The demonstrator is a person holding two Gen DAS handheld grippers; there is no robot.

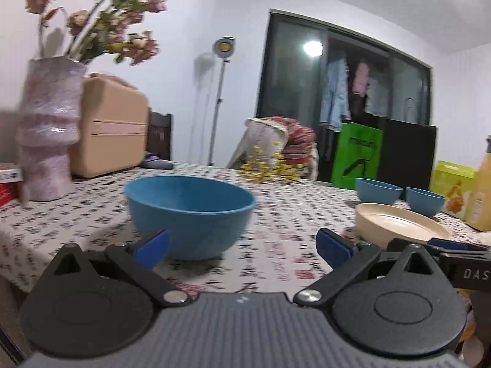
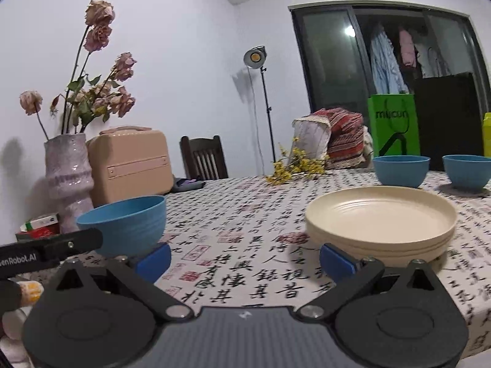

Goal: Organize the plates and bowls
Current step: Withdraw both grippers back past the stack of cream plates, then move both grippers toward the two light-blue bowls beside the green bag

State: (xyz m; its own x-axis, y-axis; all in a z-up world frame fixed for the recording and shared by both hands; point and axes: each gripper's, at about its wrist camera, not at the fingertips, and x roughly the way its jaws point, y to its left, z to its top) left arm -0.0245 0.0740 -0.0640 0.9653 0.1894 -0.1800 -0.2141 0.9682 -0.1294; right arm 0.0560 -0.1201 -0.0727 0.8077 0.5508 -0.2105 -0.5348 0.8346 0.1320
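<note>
You are holding the left gripper (image 1: 242,247) low over the tabletop (image 1: 276,245) with its fingers spread wide and nothing between them, and the near blue bowl (image 1: 190,214) is sitting upright just ahead, nearer the left-hand fingertip than the centre of the opening, so a rim pinch would likely call for a shift toward it. You are keeping the right gripper (image 2: 245,262) at a similar height, likewise spread and empty, with the stack of cream plates (image 2: 380,220) standing just beyond its right-hand fingertip; the stack appears to be two or three plates nested, which suggests the plates are already gathered. Two further blue bowls (image 2: 400,170) (image 2: 468,171) are standing apart at the far side, side by side and not nested, so the bowls seem to be the remaining work. The vase (image 2: 69,181) of dried flowers and the tan case (image 2: 130,165) are occupying the far left, leaving the middle cloth free as a staging area. Both grippers are facing their respective items, presumably to divide the work between them
</note>
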